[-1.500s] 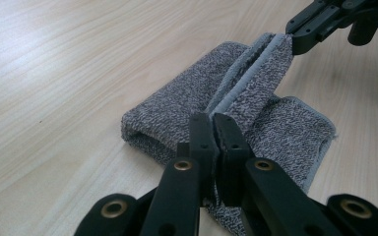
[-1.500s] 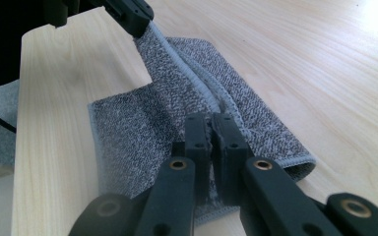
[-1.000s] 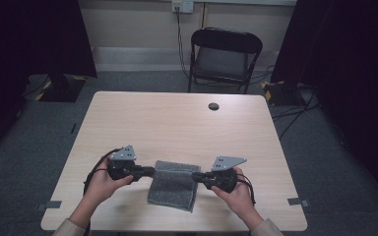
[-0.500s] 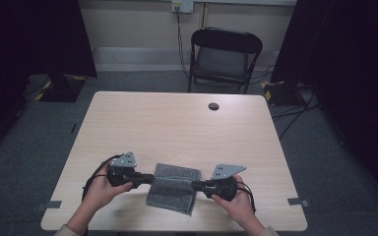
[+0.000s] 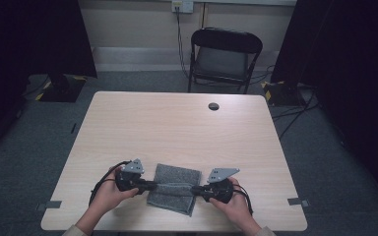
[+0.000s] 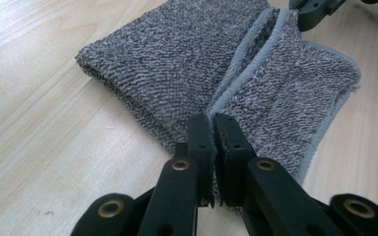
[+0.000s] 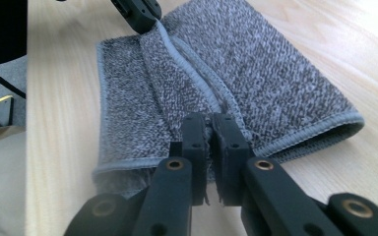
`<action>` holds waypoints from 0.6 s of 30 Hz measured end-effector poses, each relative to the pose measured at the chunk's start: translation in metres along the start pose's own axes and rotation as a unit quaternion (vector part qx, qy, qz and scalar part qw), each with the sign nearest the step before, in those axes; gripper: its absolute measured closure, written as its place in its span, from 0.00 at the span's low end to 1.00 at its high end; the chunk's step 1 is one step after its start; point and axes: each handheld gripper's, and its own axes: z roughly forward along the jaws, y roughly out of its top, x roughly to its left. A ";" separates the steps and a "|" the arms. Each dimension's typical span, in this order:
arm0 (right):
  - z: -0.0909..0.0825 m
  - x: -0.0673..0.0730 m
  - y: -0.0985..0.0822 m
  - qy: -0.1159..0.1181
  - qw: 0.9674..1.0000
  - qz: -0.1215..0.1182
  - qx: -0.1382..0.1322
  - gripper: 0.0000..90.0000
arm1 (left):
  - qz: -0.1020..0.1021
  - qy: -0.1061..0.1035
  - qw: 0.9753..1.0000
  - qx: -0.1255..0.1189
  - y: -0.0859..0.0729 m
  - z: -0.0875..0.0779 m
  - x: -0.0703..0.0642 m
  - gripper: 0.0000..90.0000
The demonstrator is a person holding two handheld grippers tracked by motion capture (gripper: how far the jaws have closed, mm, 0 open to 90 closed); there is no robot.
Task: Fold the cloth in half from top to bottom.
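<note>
Towel [image 6: 187, 64]: grey terry cloth, coarse looped pile, rough and matt, edged with a smoother, paler stitched binding. Bench [image 5: 177, 128]: pale wood-grain top, smooth, faint satin sheen. My left gripper [image 6: 213, 129] and right gripper [image 7: 210, 127]: fingers [image 6: 199, 147] of black matt plastic, lightly textured, with brass-coloured metal rivets, dull gloss. Chair [image 5: 225, 51]: black, matt seat on thin dark frame. Floor [image 5: 325, 147]: grey carpet, rough and matt.

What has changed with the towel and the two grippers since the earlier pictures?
Both grippers, left and right, have come down and toward the person, each shut on an opposite end of the same hemmed edge of the grey towel, bringing that edge lower onto the folded part. The grips stayed shut; the table and chair did not move.
</note>
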 end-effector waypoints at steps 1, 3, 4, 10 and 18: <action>0.001 -0.002 0.000 -0.001 1.000 0.003 0.002 0.96 | 0.000 0.002 1.000 -0.001 0.002 0.001 0.001 0.96; 0.002 -0.004 0.000 -0.003 1.000 0.005 0.001 0.96 | 0.000 0.008 1.000 -0.001 0.005 0.004 0.002 0.96; 0.002 -0.007 0.001 -0.003 1.000 0.007 0.001 0.96 | 0.000 0.010 1.000 -0.001 0.007 0.006 0.004 0.96; 0.006 -0.025 0.009 -0.026 1.000 0.011 0.007 0.97 | -0.013 0.026 0.999 -0.016 0.017 0.018 0.017 0.96; 0.004 -0.065 0.026 -0.059 0.998 0.006 -0.001 0.98 | -0.019 0.030 0.999 -0.037 0.036 0.025 0.027 0.97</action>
